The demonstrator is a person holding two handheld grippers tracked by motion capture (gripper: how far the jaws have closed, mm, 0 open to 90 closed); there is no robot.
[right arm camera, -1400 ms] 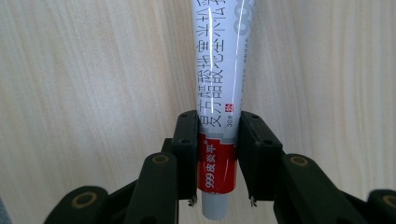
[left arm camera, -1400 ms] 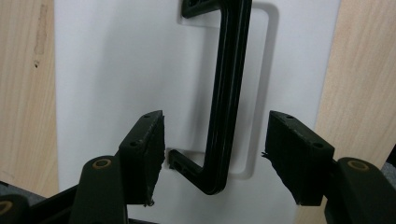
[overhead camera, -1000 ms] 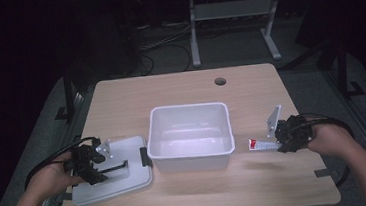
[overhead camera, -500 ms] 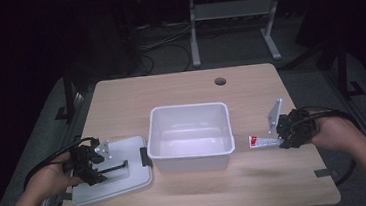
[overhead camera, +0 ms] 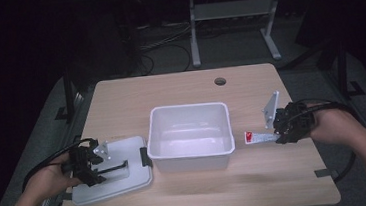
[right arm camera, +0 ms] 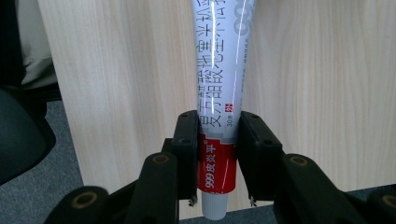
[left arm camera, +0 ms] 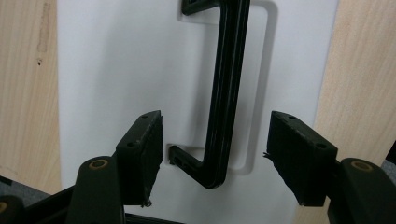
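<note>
A white and red ointment tube (right arm camera: pixel 222 70) is clamped near its cap end between the pads of my right gripper (right arm camera: pixel 217 154), which is shut on it. From above, the tube (overhead camera: pixel 258 136) hangs just off the table, to the right of the white bin (overhead camera: pixel 187 107), with my right gripper (overhead camera: pixel 278 136) behind it. My left gripper (left arm camera: pixel 215 158) stands open over the white lid (left arm camera: pixel 116 70). Its pads sit on either side of the lid's black handle (left arm camera: pixel 224 93) without touching it. From above, my left gripper (overhead camera: pixel 97 166) rests on the lid (overhead camera: pixel 122 181) at the table's front left.
The open bin has nothing in it and stands mid-table. A round cable hole (overhead camera: pixel 220 81) lies near the far edge. A grey plate (overhead camera: pixel 271 106) sticks up from the right gripper. Cables trail off both sides, and a metal stand (overhead camera: pixel 229 23) rises behind the table.
My right gripper has lifted a little with the tube in it, so the tube is clear of the tabletop. My left gripper has stayed where it was over the lid handle.
</note>
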